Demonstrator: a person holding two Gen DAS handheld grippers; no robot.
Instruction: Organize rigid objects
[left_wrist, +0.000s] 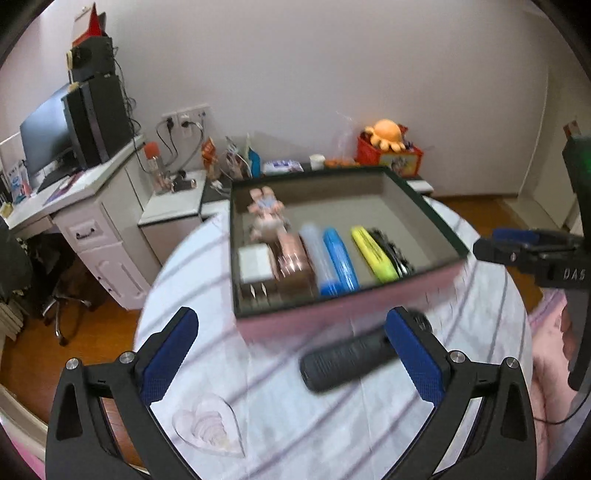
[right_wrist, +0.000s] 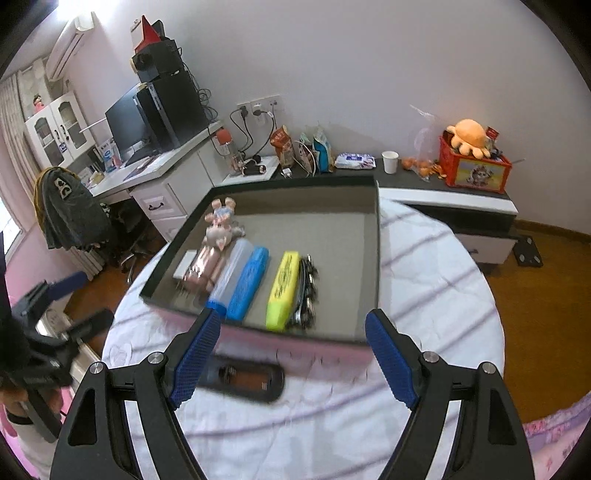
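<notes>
A round counter (right_wrist: 424, 295), covered in a white cloth with thin purple stripes, carries a shallow rectangular box (right_wrist: 371, 206) with a dark rim, pink outer wall and flat grey cardboard floor. Rigid things lie side by side along the box's near wall, most with their long axes running from near wall toward far wall. At the left stands a small white block (left_wrist: 254, 263). Next comes a shiny copper-pink case (left_wrist: 291, 264), then a translucent tube (left_wrist: 317, 254) with a blue cap, a blue oblong case (left_wrist: 340, 260), and a bright yellow oblong case (right_wrist: 283, 290). Last is a dark, jagged bundle (right_wrist: 307, 291), too blurred to name. A small pink plush figure (right_wrist: 221, 225) lies behind the copper case, toward the far wall.

Outside the box, on the cloth just before its near wall, lies a black remote-shaped bar (right_wrist: 245, 380) with a matte, ribbed surface. Its long axis runs roughly along the box's near wall, crosswise to the things inside.

The left tool (left_wrist: 291, 354) stands spread wide, its textured blue pads clear of everything. The bar's end passes behind its right-hand finger, without contact that can be judged. The right tool (right_wrist: 291, 358) also stands apart and empty, over the box's near edge. A clear heart-shaped dish (left_wrist: 210, 428) rests on the cloth near the left tool.
</notes>
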